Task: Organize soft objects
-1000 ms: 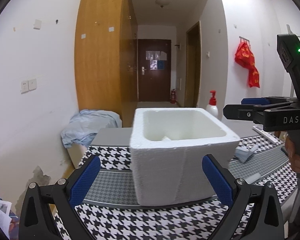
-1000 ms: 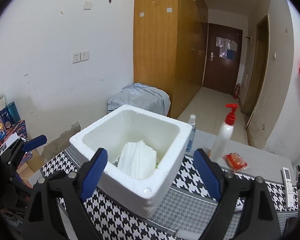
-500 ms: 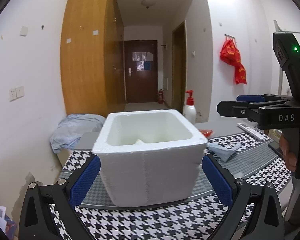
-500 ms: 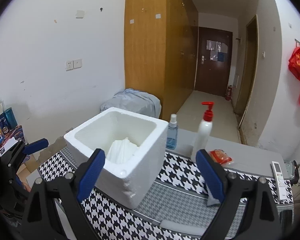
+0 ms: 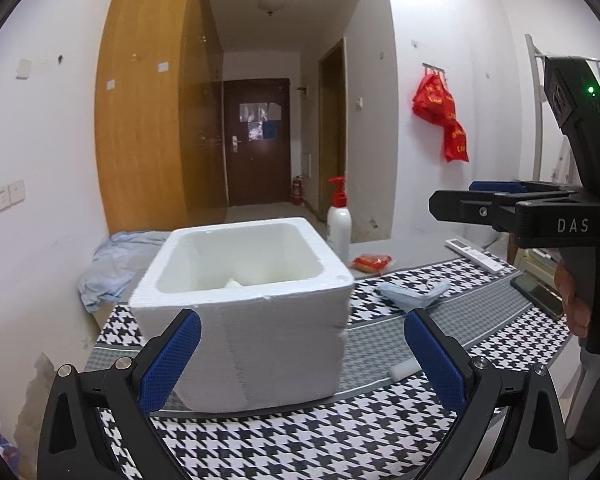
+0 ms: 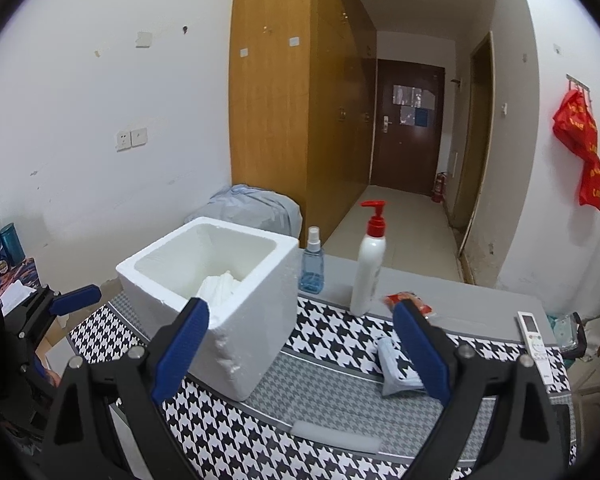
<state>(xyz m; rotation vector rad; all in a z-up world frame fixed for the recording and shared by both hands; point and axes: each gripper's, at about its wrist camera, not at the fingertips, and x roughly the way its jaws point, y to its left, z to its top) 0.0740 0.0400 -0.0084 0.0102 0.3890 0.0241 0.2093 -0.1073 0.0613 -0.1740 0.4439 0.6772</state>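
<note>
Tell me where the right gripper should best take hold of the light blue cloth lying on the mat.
Probably from above, across the raised fold at the middle of the light blue cloth. It lies flat and limp on the mat, and the right gripper is open.

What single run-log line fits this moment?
left: open | right: open | box: holds white cloth | blue cloth: on mat

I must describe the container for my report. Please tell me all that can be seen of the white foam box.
The white foam box is squarish, thick-walled and open-topped, with no lid in view; it looks like expanded polystyrene, chipped at one lower corner. It stands upright on the houndstooth mat. Folded white cloth lies inside. Neither gripper touches it; the small blue spray bottle stands behind it.
</note>
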